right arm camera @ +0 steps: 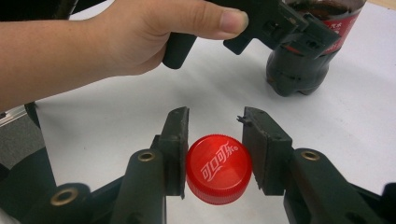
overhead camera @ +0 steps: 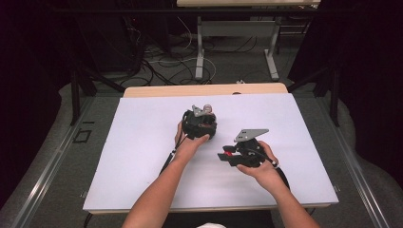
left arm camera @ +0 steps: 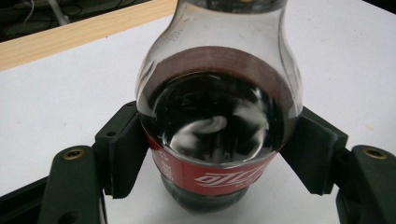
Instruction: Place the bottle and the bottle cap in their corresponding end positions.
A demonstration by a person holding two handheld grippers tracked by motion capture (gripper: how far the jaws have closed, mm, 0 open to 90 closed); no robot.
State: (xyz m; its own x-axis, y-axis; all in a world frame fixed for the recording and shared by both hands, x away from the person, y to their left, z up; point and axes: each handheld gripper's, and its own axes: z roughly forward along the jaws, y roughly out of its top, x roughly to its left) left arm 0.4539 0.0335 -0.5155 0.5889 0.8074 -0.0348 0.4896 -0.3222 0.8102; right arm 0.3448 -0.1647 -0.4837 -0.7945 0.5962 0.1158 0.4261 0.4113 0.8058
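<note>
- A red cap (right arm camera: 219, 169) is seen closest, in the right gripper view. It is held between the two black fingers (right arm camera: 175, 149) of the right gripper (right arm camera: 215, 151). White writing is printed on its top.
- The right gripper's fingers are closed on the cap, one on each side, and the cap is touched by both.
- In the high view, the right gripper (overhead camera: 227, 156) is held in the right hand (overhead camera: 259, 166) over the white surface (overhead camera: 142, 142). A bit of red is seen at its tip.
- A bottle (left arm camera: 217, 107) of dark drink is seen in the left gripper view. It is made of clear plastic, and a red label is wrapped around it low down.
- The bottle is squeezed by the left gripper (left arm camera: 217, 154) at the label. One finger pad (left arm camera: 123, 154) is pressed on each side, so the fingers are open only as wide as the bottle.
- The bottle is stood upright on the white surface, near its middle, a little toward the far edge.
- In the right gripper view, the bottle (right arm camera: 303, 65) is seen far off at the top right, with the left gripper (right arm camera: 280, 23) around it and the left hand (right arm camera: 154, 32) on the handle.
- In the high view, the left gripper (overhead camera: 202, 121) is held by the left hand (overhead camera: 190, 142), just left of the right gripper, and the two are kept apart.
- A wooden edge (overhead camera: 204, 89) is seen at the far side of the surface.
</note>
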